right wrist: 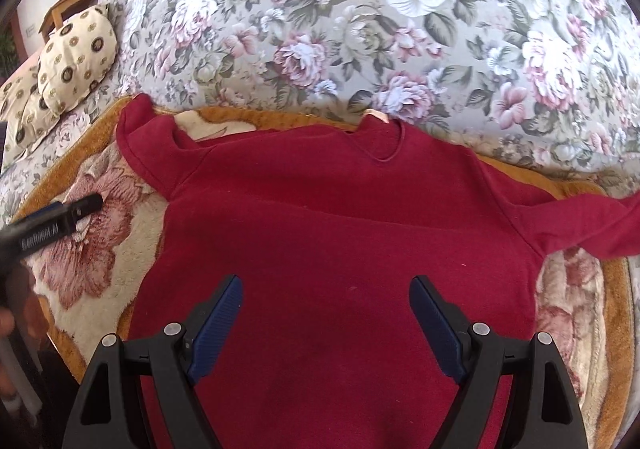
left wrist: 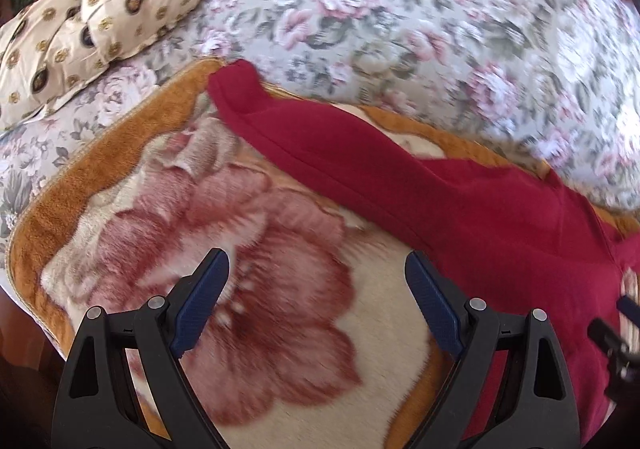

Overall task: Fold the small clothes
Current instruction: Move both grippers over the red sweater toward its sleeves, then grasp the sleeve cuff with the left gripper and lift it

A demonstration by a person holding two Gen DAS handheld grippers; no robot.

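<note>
Right wrist view: red sweater [right wrist: 340,233] lies flat on the plush blanket [right wrist: 100,273], centre frame. Your right gripper [right wrist: 326,313] and left gripper [left wrist: 316,289] both stand apart, empty. Grasping pile with the fabric would likely drag the blanket and skew your fold.

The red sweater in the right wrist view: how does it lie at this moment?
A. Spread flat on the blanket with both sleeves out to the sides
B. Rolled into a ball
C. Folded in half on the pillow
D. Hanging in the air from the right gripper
A: the red sweater lies spread on the blanket, neckline away from the camera, a sleeve reaching out on each side; the open right gripper holds nothing.
</note>
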